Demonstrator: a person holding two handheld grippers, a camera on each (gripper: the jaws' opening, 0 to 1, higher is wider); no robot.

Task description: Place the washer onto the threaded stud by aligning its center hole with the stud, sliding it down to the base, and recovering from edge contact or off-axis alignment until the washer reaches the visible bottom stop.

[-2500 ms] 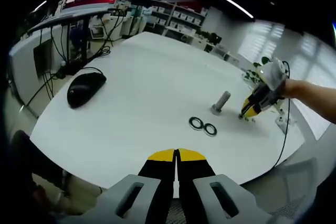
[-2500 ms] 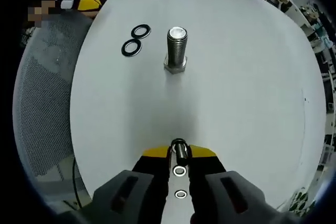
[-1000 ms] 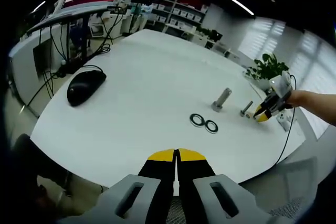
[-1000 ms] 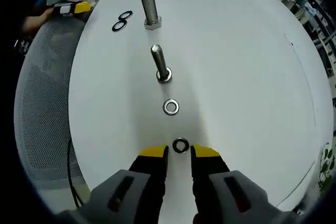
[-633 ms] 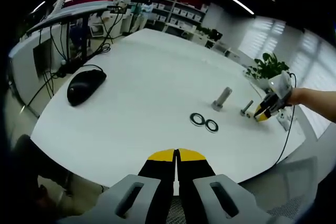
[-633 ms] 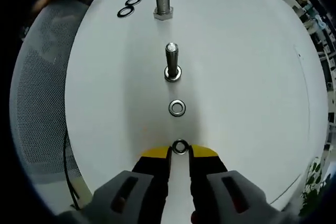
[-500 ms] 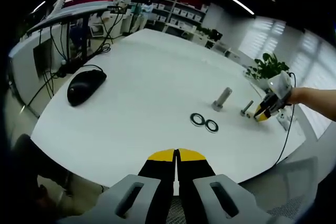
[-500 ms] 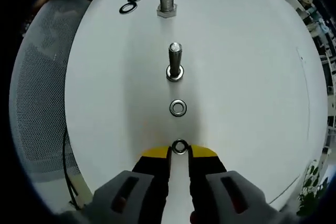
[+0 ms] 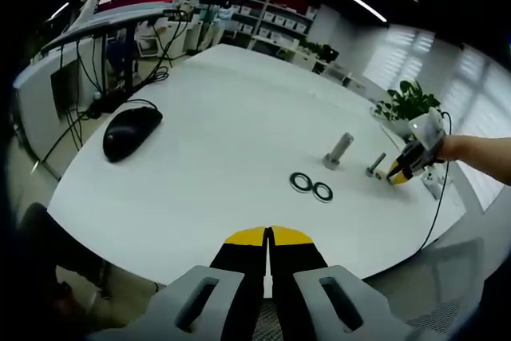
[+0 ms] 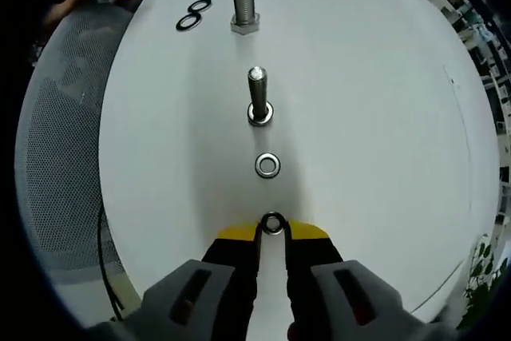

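Washer point(image 10: 267, 165) between small stud point(image 10: 258, 97) and jaws

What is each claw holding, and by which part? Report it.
The right claw pinches a small washer by its rim, between its yellow tips. The left claw is shut on nothing.

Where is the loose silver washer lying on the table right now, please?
In the right gripper view, the silver washer lies flat on the white table, between the small threaded stud beyond it and the right gripper.
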